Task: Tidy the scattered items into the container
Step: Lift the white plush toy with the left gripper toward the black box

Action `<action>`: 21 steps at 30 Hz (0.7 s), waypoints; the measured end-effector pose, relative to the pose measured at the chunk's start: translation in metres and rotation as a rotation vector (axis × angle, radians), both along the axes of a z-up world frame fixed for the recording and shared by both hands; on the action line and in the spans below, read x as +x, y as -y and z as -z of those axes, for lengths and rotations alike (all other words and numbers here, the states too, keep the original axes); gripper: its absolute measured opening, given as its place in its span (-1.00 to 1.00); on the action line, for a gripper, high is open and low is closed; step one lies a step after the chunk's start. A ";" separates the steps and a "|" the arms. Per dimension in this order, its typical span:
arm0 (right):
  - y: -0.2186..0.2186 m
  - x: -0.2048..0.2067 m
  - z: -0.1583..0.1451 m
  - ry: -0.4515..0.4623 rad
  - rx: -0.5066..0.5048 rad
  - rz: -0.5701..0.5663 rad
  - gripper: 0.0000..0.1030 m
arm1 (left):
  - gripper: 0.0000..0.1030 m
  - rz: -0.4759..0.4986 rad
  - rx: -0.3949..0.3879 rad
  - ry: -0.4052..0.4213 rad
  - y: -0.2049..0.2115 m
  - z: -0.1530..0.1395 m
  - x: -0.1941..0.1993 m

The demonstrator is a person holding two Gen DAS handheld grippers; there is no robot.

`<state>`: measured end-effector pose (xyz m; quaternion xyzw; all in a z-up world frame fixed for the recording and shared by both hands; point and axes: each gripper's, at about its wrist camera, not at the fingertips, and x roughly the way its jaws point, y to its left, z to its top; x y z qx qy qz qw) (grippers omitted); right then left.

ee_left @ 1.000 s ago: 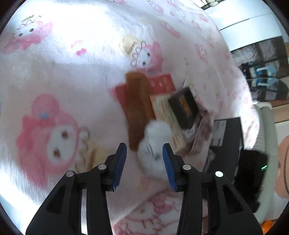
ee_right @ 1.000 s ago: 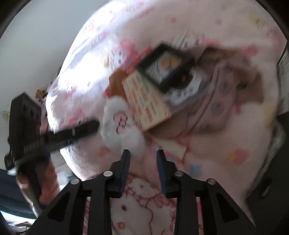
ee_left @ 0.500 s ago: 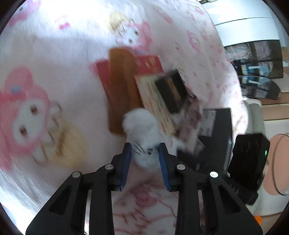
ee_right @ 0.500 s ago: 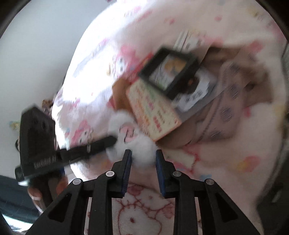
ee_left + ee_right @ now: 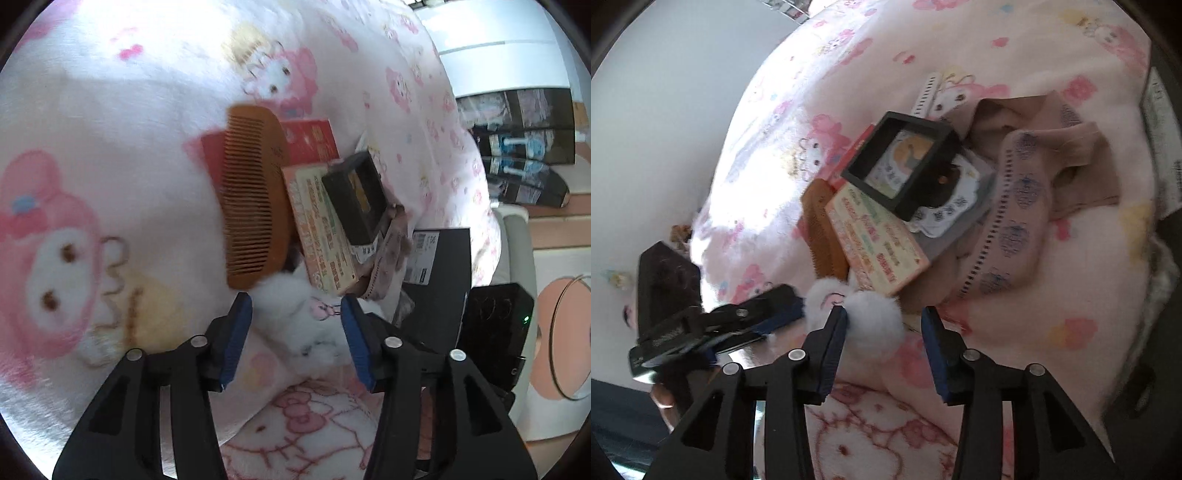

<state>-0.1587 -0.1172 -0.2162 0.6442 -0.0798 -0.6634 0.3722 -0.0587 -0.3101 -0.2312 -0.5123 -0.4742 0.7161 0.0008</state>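
Both our grippers' jaws just opened: left gripper (image 5: 297, 326) and right gripper (image 5: 884, 341) now stand apart around the white plush toy (image 5: 310, 325), not pinching it. It lies on the blanket (image 5: 122, 122) beside the comb (image 5: 255, 199); no container visible, pickup still pending.

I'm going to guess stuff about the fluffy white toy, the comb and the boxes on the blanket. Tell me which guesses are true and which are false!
1. The fluffy white toy sits between the left gripper's blue pads. True.
2. The wooden comb lies on the black frame. False: it lies on a red box, beside the frame.
3. The black frame rests on top of the pile. True.
4. The blanket is plain blue. False: it is pink and white with cartoon bunnies.
5. The right gripper is shut tight. False: its jaws have just been opening, with the toy between them.
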 end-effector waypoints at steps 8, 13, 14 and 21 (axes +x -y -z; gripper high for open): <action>-0.001 0.021 -0.034 -0.071 -0.043 -0.029 -0.58 | -0.56 0.093 -0.021 -0.075 -0.046 -0.037 0.000; -0.034 0.028 -0.073 -0.168 -0.061 0.009 -0.61 | -0.55 0.092 -0.099 -0.093 -0.061 -0.060 -0.001; -0.039 0.028 -0.073 -0.173 -0.042 0.020 -0.61 | -0.54 0.083 -0.109 -0.087 -0.059 -0.060 0.000; -0.077 0.019 -0.057 -0.111 0.025 0.051 -0.52 | -0.10 0.013 -0.119 -0.027 -0.035 -0.047 0.004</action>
